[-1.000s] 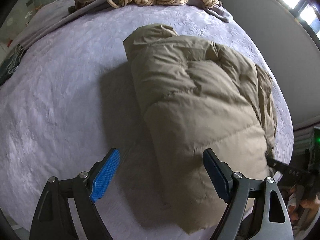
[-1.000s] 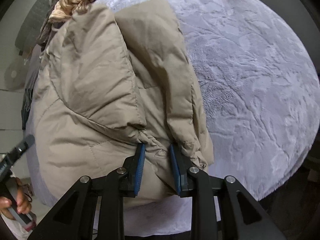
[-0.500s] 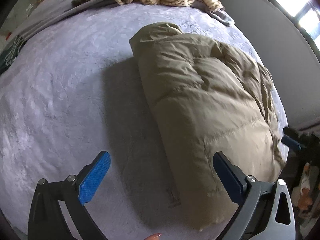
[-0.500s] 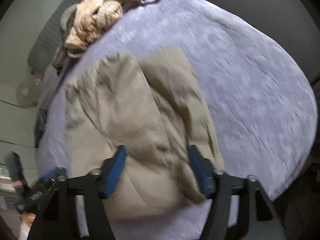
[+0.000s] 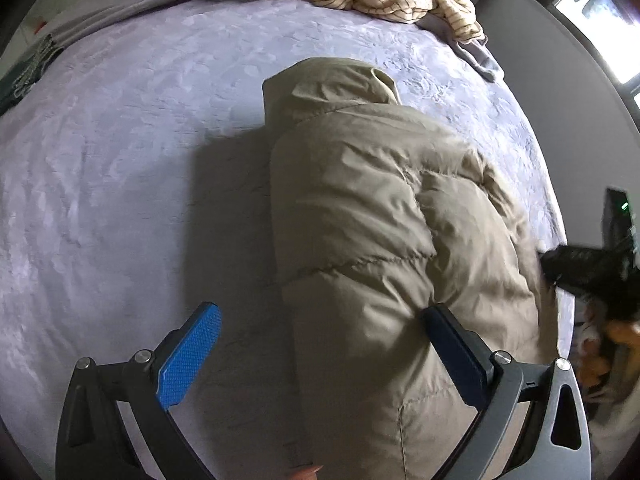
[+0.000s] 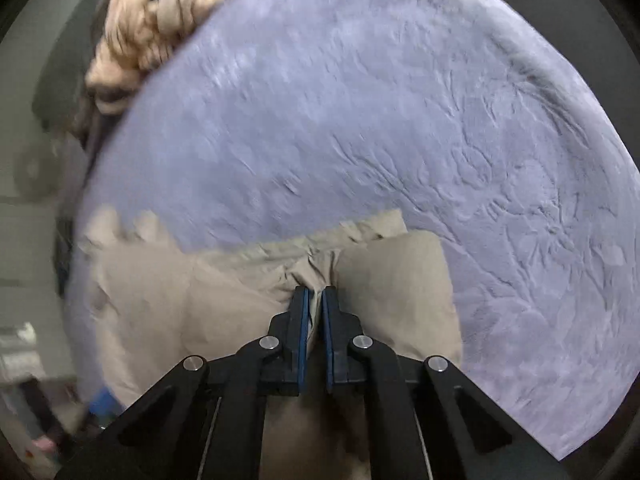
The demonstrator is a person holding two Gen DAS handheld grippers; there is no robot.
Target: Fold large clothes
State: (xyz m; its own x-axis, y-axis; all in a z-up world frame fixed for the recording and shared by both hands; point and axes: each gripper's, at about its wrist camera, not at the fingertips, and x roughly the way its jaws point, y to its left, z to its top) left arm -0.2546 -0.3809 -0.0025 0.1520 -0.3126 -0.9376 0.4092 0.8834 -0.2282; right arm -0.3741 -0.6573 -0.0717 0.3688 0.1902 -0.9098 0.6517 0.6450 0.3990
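Right gripper [image 6: 315, 294] swung across jacket [image 5: 384, 240], jaws just closed, now pinching fabric fold at its tips. Left gripper [image 5: 320, 344] spread wide, straddling jacket's near edge, gripping nothing. Risk: thin pinch slips from puffy fabric when lifted; fold collapses.

The right tool [image 6: 314, 296] now pinches a fold of the puffy khaki quilted jacket [image 6: 224, 304], its jaws just closing; the left tool [image 5: 320, 344] spreads wider, straddling the jacket's edge.

The jacket [image 6: 168, 300] and cream garment [image 6: 156, 24] blur at left.
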